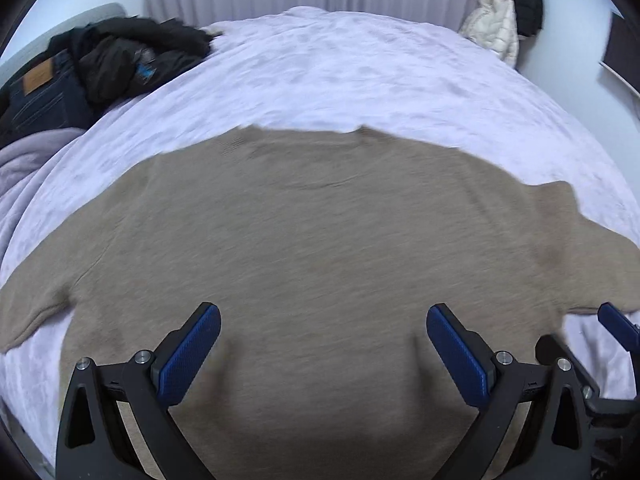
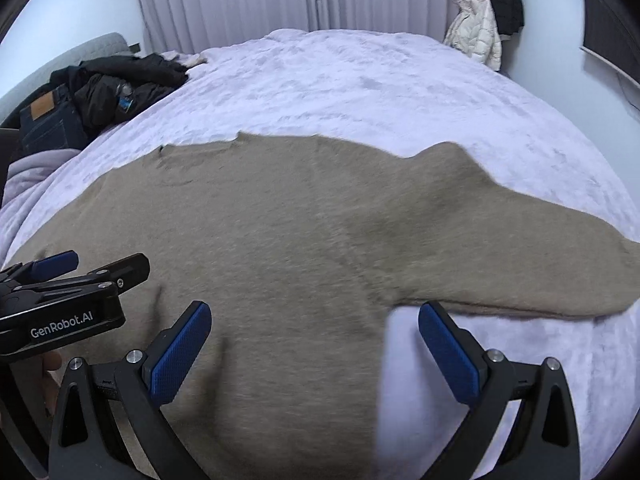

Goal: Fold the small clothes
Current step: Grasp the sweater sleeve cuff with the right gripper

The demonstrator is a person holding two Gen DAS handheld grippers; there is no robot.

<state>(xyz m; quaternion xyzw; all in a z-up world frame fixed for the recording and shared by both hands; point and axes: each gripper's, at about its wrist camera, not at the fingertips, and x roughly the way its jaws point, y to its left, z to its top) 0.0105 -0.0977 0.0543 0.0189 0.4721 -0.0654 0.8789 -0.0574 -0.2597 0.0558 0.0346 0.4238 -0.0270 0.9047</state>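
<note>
- A bed (image 1: 360, 80) under a pale lilac blanket fills both my views, with closed curtains (image 2: 224, 0) along the far wall.
- The tan sweater (image 1: 320, 240) lies spread flat on the blanket right in front of me, body in the middle, one sleeve (image 2: 520, 264) running out to the right and the other (image 1: 36, 312) to the left.
- A heap of dark clothes (image 1: 120, 56) and a pair of jeans (image 2: 48, 120) sit well apart at the far left of the bed; a cream jacket (image 2: 476, 32) hangs by the far wall.
- My left gripper (image 1: 323, 354) hangs over the lower body of the sweater, jaws spread wide and holding nothing.
- My right gripper (image 2: 314, 350) is likewise spread and empty, over the spot where the right sleeve meets the body, one finger over cloth and the other over bare blanket.
- I judge the folding barely begun: the sweater is laid out, and no fold shows yet.
- The next move likely calls for pinching a sleeve or side edge with both tools and carrying it across the body, keeping the cloth from bunching.
</note>
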